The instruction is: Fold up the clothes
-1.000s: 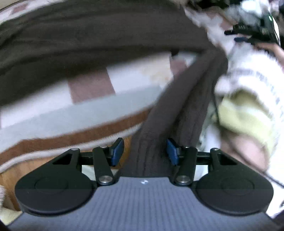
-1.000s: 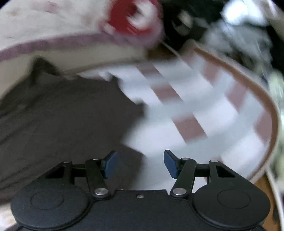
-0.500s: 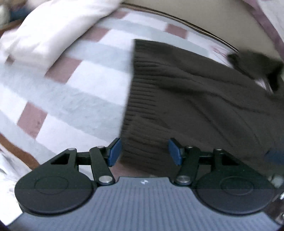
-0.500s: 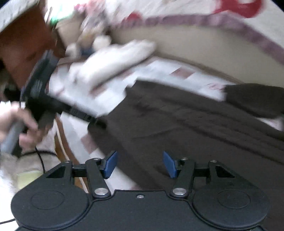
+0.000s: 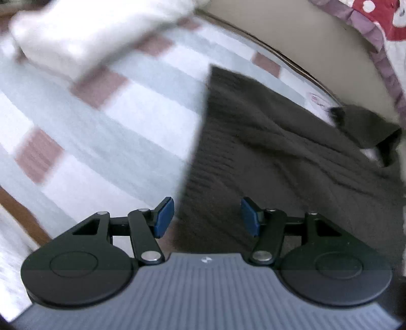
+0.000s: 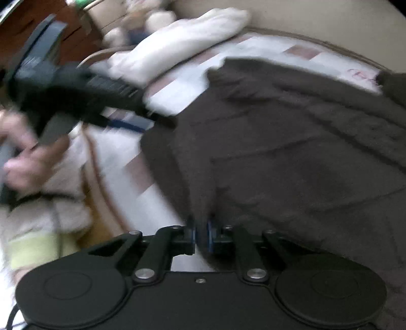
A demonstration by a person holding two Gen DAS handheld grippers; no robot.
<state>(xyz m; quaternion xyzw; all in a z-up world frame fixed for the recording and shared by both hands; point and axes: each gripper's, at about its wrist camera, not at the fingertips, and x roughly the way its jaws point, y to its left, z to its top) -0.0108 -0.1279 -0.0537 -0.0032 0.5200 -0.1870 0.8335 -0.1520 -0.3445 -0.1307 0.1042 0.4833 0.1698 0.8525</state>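
A dark brown knitted sweater (image 5: 291,157) lies spread on a bed with a checked cover (image 5: 121,121). My left gripper (image 5: 206,218) is open, its blue pads over the sweater's ribbed near edge, holding nothing. It also shows in the right wrist view (image 6: 132,124), at the sweater's left edge. My right gripper (image 6: 201,234) is shut on a pinched fold of the sweater's (image 6: 291,157) near edge. A dark sleeve end (image 5: 368,127) lies at the far right.
A white pillow (image 5: 88,38) lies at the far left of the bed, and also shows in the right wrist view (image 6: 182,45). A beige wall or headboard (image 5: 304,33) runs behind. A red patterned cloth (image 5: 375,17) is at the top right. The brown bed edge (image 5: 22,213) is at the left.
My right gripper has closed on the sweater's near edge; it was open half a second ago. My left gripper stays open and has shifted slightly along the ribbed hem.
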